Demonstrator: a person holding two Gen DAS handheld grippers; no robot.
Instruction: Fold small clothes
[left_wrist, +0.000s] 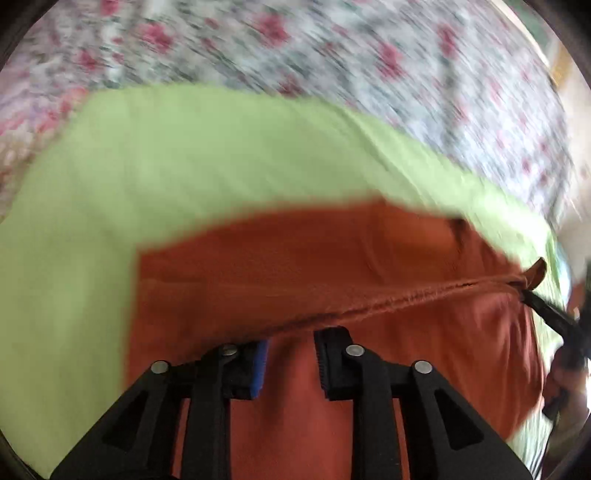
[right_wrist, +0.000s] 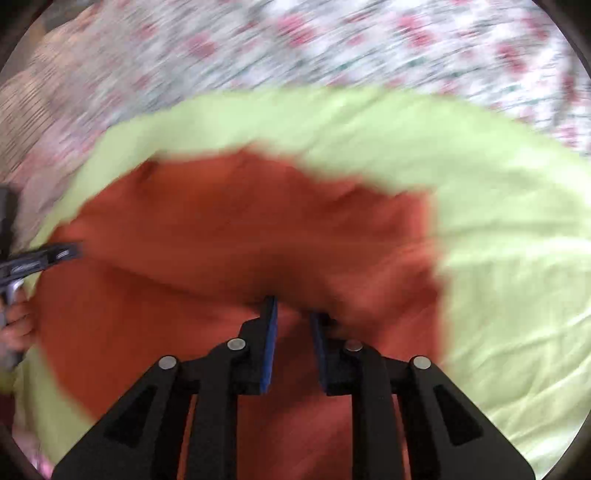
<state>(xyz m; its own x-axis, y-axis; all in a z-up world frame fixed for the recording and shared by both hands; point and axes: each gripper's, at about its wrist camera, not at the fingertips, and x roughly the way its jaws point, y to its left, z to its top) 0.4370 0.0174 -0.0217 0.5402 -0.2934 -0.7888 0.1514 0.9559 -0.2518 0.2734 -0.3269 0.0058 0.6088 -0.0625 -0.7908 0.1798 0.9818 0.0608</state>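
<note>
In the left wrist view, the garment (left_wrist: 332, 266), rust-orange, was seen spread on a green sheet (left_wrist: 166, 155) over a floral cover (left_wrist: 369, 55). The left gripper (left_wrist: 290, 363) stood parted above it, nothing clamped; a stretched hem ran to the right gripper (left_wrist: 532, 299), apparently pinched there.

In the right wrist view, the right gripper (right_wrist: 293, 332) was only narrowly parted with cloth bunched at its tips; a firm clamp could not be told. The left gripper (right_wrist: 55, 254) reached in at the far edge, probably to tension the fold.
</note>
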